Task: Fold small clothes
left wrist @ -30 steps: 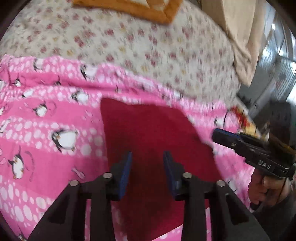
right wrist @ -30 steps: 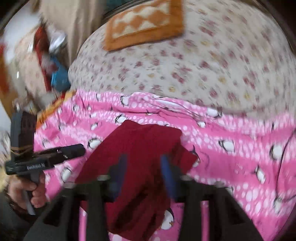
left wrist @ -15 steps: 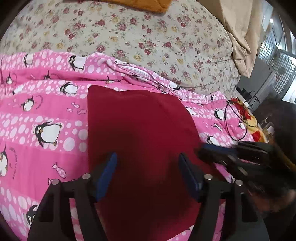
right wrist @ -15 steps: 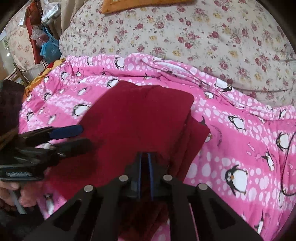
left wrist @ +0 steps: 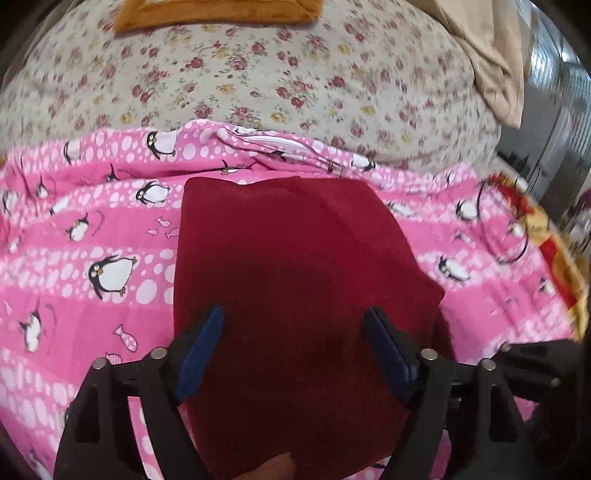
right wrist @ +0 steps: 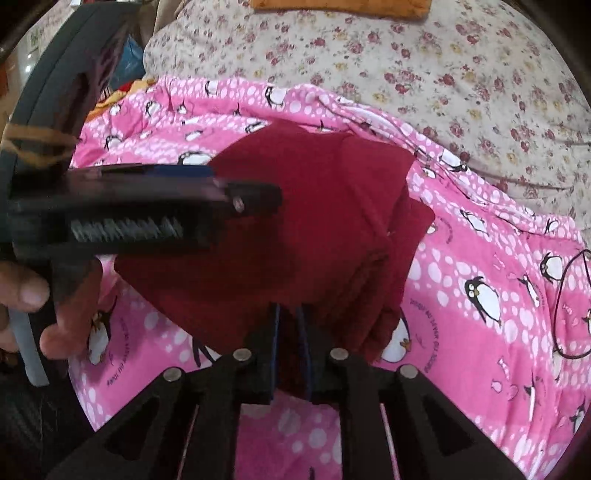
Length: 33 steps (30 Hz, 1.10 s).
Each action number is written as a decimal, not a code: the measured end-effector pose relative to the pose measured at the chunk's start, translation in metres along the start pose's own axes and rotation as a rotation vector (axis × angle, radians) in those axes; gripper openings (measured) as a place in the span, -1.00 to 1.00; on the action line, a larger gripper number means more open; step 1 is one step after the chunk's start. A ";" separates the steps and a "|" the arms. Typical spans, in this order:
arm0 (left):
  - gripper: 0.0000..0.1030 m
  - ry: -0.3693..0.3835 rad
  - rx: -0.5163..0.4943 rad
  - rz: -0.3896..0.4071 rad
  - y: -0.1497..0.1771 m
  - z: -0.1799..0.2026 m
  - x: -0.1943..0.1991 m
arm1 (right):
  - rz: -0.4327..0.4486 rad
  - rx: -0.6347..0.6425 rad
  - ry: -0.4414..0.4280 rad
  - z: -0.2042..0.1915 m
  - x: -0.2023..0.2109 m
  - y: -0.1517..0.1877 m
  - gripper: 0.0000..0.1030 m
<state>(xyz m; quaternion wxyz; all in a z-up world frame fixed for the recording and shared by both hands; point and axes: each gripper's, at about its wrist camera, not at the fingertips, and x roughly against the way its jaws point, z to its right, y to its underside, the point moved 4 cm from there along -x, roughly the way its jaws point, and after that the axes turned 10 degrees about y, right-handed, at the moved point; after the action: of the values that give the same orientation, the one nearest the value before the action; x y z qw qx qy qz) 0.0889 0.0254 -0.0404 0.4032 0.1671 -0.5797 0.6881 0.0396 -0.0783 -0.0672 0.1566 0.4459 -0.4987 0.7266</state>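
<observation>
Left wrist view first, going left to right: you've got the pink penguin blanket [left wrist: 92,266] spread over the floral sheet [left wrist: 258,81], with an orange cushion [left wrist: 218,14] up at the far edge. Over on the right there's a beige cloth [left wrist: 495,62] hanging down, and a thin black cord [left wrist: 506,236] looping on the blanket near a red and yellow patterned edge [left wrist: 546,243].

The red cloth [left wrist: 295,280] lies flat in the middle of the blanket, and your left gripper [left wrist: 295,347] sits right over its near half with the fingers spread wide, one blue pad [left wrist: 201,350] near each side edge of the cloth. Nothing's pinched there.

Right wrist view: your left gripper [right wrist: 255,195] cuts across the left side, blurry, hovering over the cloth's left part and hiding some of it, your hand [right wrist: 33,306] wrapped around its handle. The red cloth [right wrist: 332,229] shows stacked folded layers along its right edge. Your right gripper [right wrist: 290,350] is nearly closed, with the cloth's near edge clamped between the pads. Right of that it's just more blanket [right wrist: 480,295], then the cord [right wrist: 569,306] again at the far right.
</observation>
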 end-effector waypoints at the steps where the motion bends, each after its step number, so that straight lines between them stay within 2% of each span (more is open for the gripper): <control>1: 0.38 -0.012 -0.013 -0.001 0.001 0.002 -0.002 | -0.004 -0.009 -0.005 0.001 0.000 0.000 -0.73; 7: 0.56 -0.072 -0.055 0.001 0.004 0.009 -0.009 | -0.051 -0.055 -0.055 0.007 -0.004 -0.002 -0.69; 17: 0.57 -0.106 -0.055 0.041 0.004 0.013 -0.007 | -0.052 -0.033 -0.041 0.005 -0.003 -0.002 -0.69; 33: 0.57 -0.119 -0.060 0.044 0.006 0.014 -0.007 | -0.054 -0.042 -0.044 0.008 0.000 -0.001 -0.67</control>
<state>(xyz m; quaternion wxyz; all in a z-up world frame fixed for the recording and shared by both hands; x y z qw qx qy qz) 0.0851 0.0098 -0.0452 0.3576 0.1829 -0.6267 0.6678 0.0444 -0.0847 -0.0656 0.1746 0.4718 -0.5049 0.7014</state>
